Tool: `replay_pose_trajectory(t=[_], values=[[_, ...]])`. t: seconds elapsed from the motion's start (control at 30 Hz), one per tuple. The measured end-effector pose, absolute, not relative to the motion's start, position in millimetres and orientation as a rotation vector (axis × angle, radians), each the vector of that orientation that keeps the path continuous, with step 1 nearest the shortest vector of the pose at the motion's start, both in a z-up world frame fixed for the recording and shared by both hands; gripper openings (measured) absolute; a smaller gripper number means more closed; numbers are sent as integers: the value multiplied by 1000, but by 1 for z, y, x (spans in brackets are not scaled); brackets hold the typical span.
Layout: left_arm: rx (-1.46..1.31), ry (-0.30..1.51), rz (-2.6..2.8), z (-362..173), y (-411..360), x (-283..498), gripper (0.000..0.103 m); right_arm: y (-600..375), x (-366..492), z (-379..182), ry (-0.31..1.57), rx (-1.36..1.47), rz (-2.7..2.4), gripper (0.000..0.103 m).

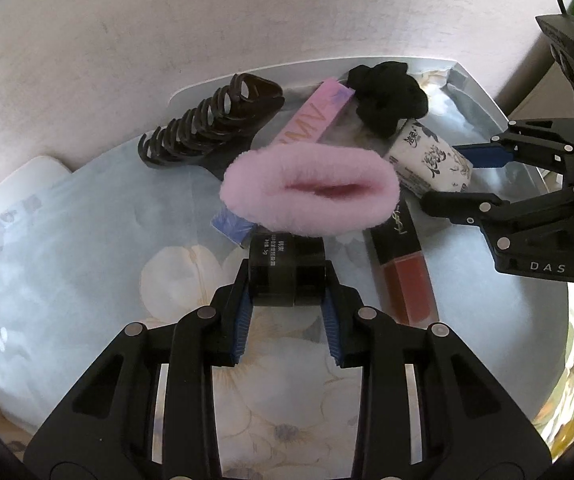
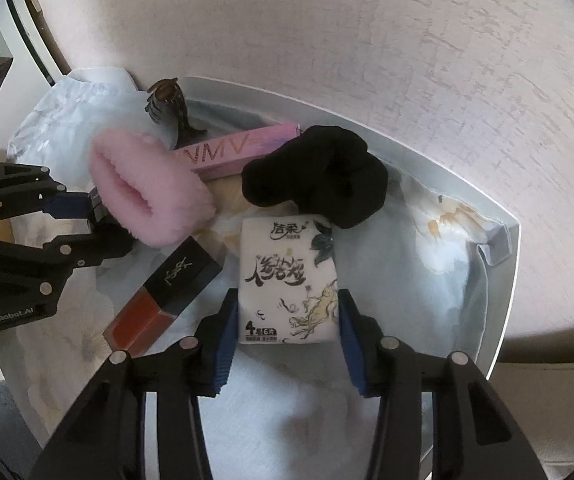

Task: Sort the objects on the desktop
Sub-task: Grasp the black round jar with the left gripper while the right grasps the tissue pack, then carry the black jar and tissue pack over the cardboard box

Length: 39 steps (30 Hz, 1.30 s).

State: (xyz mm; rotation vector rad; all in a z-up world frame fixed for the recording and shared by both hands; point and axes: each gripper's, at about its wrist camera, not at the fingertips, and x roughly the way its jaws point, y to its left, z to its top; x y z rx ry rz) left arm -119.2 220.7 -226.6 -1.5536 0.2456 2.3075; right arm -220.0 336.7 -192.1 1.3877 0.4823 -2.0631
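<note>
My left gripper (image 1: 287,292) is shut on a small black jar (image 1: 285,270), just in front of a fluffy pink scrunchie (image 1: 311,192); it also shows in the right wrist view (image 2: 87,220), the jar mostly hidden behind the scrunchie (image 2: 147,188). My right gripper (image 2: 285,320) is open around a white tissue pack (image 2: 287,284), pads close to its sides; it shows in the left wrist view (image 1: 459,176) at the pack (image 1: 431,160). A red lip gloss (image 1: 403,268) (image 2: 163,284), a pink box (image 1: 315,116) (image 2: 235,148), a black scrunchie (image 1: 387,96) (image 2: 319,176) and a dark claw clip (image 1: 211,124) (image 2: 167,104) lie nearby.
Everything lies on a floral light-blue cloth (image 1: 87,248) inside a white tray with a raised rim (image 2: 507,240). A textured wall (image 2: 367,32) stands right behind the tray. A small blue box (image 1: 231,228) peeks from under the pink scrunchie.
</note>
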Motion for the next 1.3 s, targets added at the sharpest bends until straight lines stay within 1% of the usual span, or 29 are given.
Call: replay_pose_trajectory(t=[0.27, 0.4, 0.6, 0.67, 0.7, 0.93, 1.07, 1.2, 1.3], values=[[-1570, 238, 2284, -218, 222, -100, 28, 338, -209, -180, 457, 1388, -2085, 43], [-1548, 260, 2287, -203, 223, -85, 28, 336, -199, -170, 436, 1386, -2104, 43], [-1512, 206, 2284, -176, 218, -67, 28, 342, -184, -154, 424, 1386, -2133, 43], [-1502, 197, 2283, -166, 235, -91, 28, 343, -180, -147, 426, 1383, -2141, 43], [-1493, 197, 2284, -162, 238, -89, 28, 337, -175, -143, 427, 1382, -2147, 43], [-1449, 182, 2302, -124, 193, -75, 28, 312, -152, -116, 431, 1360, -2183, 43], [-1422, 166, 2318, -105, 169, -65, 28, 300, -138, -91, 435, 1331, -2210, 43], [-1378, 214, 2346, -77, 134, -47, 28, 287, -121, -61, 439, 1284, -2232, 43], [-1355, 210, 2377, -58, 103, -34, 28, 275, -108, -40, 444, 1250, -2238, 43]])
